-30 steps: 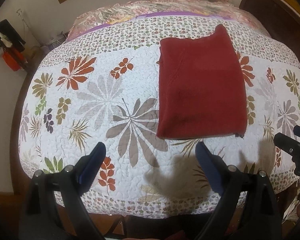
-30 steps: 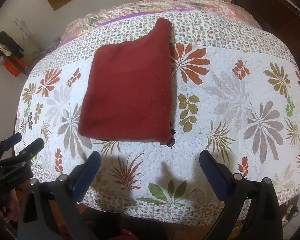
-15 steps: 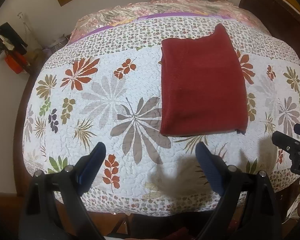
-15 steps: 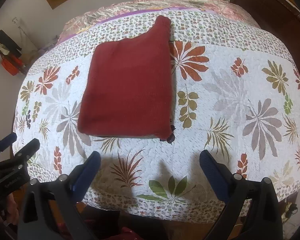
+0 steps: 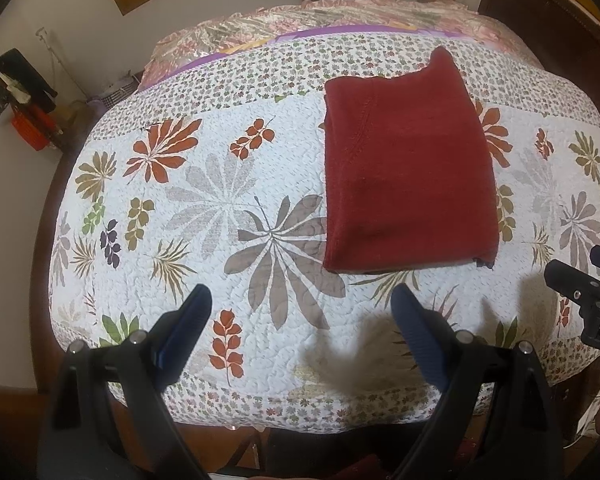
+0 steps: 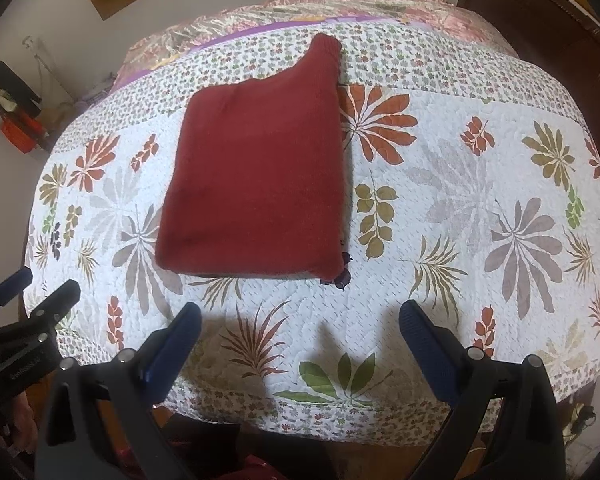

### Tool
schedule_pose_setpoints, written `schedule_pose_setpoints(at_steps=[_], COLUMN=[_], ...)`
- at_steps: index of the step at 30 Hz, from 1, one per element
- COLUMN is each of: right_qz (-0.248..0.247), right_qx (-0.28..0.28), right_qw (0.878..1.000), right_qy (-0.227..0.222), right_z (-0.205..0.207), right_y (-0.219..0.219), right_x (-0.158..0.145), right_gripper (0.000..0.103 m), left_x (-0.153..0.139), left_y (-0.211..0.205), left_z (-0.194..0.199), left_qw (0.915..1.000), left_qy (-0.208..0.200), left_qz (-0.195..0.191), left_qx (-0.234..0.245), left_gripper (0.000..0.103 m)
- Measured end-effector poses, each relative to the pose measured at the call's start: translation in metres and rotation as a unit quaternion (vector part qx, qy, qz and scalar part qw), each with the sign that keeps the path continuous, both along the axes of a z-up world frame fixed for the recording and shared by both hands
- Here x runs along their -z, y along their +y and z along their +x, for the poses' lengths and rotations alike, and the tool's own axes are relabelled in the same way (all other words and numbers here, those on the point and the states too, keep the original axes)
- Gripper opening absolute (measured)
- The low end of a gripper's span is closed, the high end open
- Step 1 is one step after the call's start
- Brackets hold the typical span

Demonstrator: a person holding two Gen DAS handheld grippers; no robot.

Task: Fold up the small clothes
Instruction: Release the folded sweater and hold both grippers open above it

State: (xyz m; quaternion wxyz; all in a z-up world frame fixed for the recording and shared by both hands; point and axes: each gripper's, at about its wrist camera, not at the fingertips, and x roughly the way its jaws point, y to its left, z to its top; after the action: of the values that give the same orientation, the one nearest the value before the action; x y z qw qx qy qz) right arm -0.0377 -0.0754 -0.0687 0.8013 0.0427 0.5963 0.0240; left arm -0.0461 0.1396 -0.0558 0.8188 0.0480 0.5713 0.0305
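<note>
Grippers first: the left gripper [image 5: 300, 312] and right gripper [image 6: 300, 320], both with blue pads, hang spread wide and empty over the near edge of the white leaf-print quilt [image 5: 220, 240]. Beyond them, the folded dark-red knit garment [image 6: 256, 184] lies flat on that quilt, apart from both.

A home bedroom is being shown: a white leaf-patterned quilted bedspread [image 5: 228, 216], a dark wooden headboard [image 5: 548, 28].
</note>
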Motion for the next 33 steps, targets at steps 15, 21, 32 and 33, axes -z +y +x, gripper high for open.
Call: schedule_pose_setpoints(at_steps=[15,21,32,33], right_qz=[-0.008,-0.015,-0.013,-0.014], right_qx=[0.001,-0.003,-0.004,-0.004], right_qw=[1.000,1.000,1.000,1.000], right_qy=[0.004,0.000,-0.001,-0.002], right_z=[0.0028,0.0027,0.0026,0.0027], right_y=[0.0042,0.0057,0.0063,0.0062], right_x=[0.0012,0.0004,0.0000,-0.0002], right_gripper=[0.099,0.099,0.099,0.099], left_x=[0.0010,0.0009,0.0019,0.0022], left_y=[0.0019,0.0009,0.0025,0.0028], left_z=[0.0020,0.0020,0.0023,0.0020], left_qw=[1.0000,1.0000,1.0000,1.0000], left_qy=[0.001,0.001,0.000,0.000], left_qz=[0.005,0.004,0.008,0.008], left_qx=[0.001,0.000,-0.001,-0.001], left_gripper=[0.090,0.090,0.090,0.090])
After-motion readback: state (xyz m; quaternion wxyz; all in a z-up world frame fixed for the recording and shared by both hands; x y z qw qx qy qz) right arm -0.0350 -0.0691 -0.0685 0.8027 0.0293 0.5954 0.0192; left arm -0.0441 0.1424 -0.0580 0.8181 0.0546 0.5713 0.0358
